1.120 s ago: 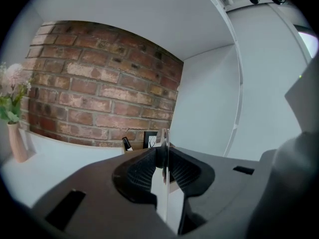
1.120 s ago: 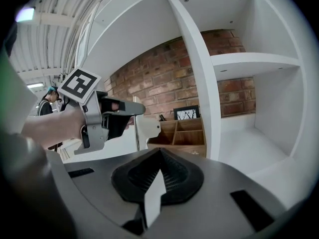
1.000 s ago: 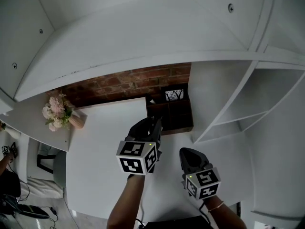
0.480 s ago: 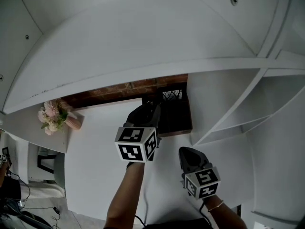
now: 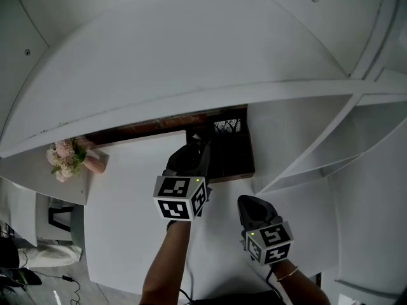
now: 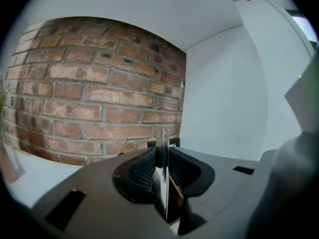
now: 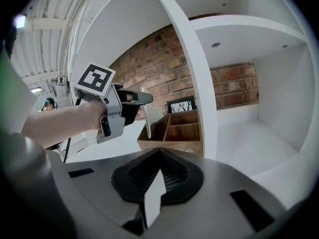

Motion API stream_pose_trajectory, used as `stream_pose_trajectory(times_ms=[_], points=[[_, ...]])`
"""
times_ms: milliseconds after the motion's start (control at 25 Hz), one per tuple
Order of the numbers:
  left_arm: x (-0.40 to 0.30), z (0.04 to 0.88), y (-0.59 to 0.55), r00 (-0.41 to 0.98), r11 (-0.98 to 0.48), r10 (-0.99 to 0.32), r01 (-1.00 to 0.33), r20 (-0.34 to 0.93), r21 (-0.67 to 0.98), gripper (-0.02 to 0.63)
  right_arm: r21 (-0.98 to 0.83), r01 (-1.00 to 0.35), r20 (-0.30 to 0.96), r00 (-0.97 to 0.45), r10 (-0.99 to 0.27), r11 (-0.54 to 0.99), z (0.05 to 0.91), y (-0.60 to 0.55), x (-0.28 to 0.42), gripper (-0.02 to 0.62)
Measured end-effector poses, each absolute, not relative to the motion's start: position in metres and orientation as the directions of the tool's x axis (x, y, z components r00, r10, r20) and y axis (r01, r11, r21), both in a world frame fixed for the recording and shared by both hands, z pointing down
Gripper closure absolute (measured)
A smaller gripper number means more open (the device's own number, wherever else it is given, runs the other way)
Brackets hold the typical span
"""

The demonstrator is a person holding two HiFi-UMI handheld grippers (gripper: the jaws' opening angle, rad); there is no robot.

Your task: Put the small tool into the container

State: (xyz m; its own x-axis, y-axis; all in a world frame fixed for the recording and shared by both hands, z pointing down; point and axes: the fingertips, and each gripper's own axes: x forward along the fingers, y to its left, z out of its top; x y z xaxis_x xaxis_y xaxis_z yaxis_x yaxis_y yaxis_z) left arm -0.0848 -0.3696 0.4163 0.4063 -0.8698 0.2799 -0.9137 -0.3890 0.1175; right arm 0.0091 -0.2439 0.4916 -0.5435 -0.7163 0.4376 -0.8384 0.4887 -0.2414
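Our right gripper (image 5: 247,203) sits nearest, pinched shut on nothing. Our left gripper (image 5: 202,148) squeezes the thin shiny metal tool (image 7: 145,114) and has slid forward over the brown wooden box (image 7: 169,146). Dropping it in looks next.

A thin flat metal tool (image 7: 147,114) (upright) hangs at the left rim of the wooden container (image 7: 185,133).

The container (image 5: 232,152) stands on the worktop (image 5: 130,199) against the brick wall (image 5: 149,124), the shelf unit (image 5: 305,148) just at its right, the flowers (image 5: 63,159) well apart at left. The left gripper (image 5: 206,147) is before it (the right gripper (image 5: 247,203) nearer the person).
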Motion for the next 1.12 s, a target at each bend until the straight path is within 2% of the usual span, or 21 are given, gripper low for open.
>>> stream_pose_trajectory(times_ms=[760,1120], points=[[-0.078,0.455,-0.362,0.398,-0.390,-0.833,-0.915,0.383,0.103,0.522,-0.220,-0.849,0.446,-0.526,-0.724,0.481,0.492,-0.239,0.015,0.591],[-0.079,0.459,-0.369,0.399,-0.372,-0.836,-0.917,0.376,0.144,0.520,-0.213,-0.851,0.451,-0.522,-0.724,0.481,0.492,-0.238,0.015,0.591]])
